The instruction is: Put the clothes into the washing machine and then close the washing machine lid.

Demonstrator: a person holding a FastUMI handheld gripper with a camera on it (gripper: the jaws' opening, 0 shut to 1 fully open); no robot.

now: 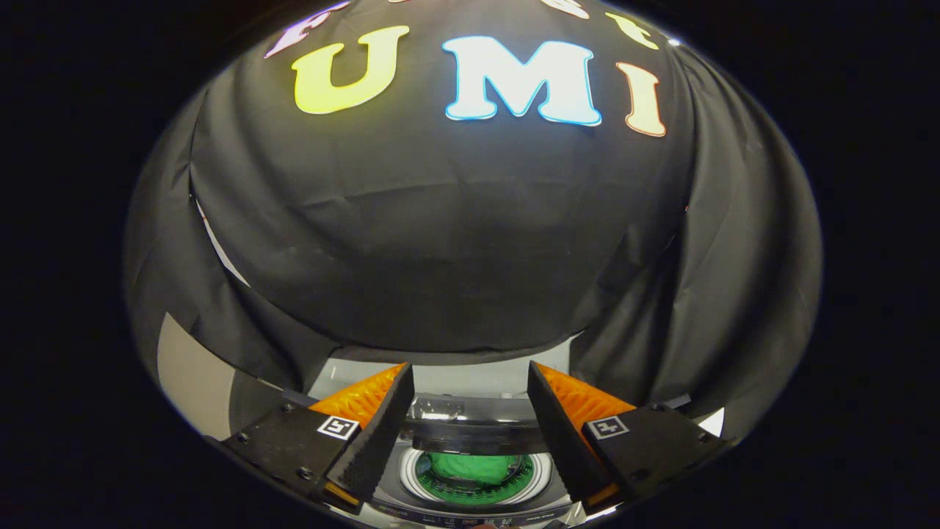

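My gripper (470, 371) hangs open above the washing machine (470, 382), with nothing between its fingers. Down between the fingers I see the machine's round drum opening (474, 477). A green garment (474, 466) lies inside the drum. The dark lid (470, 430) stands raised at the back of the opening, just beyond the drum. The machine's pale top panel runs behind the lid, below the booth's black cloth wall.
The black cloth wall (455, 242) rises close behind the machine and drapes down on both sides. A pale surface (187, 375) shows to the left of the machine, past the left finger.
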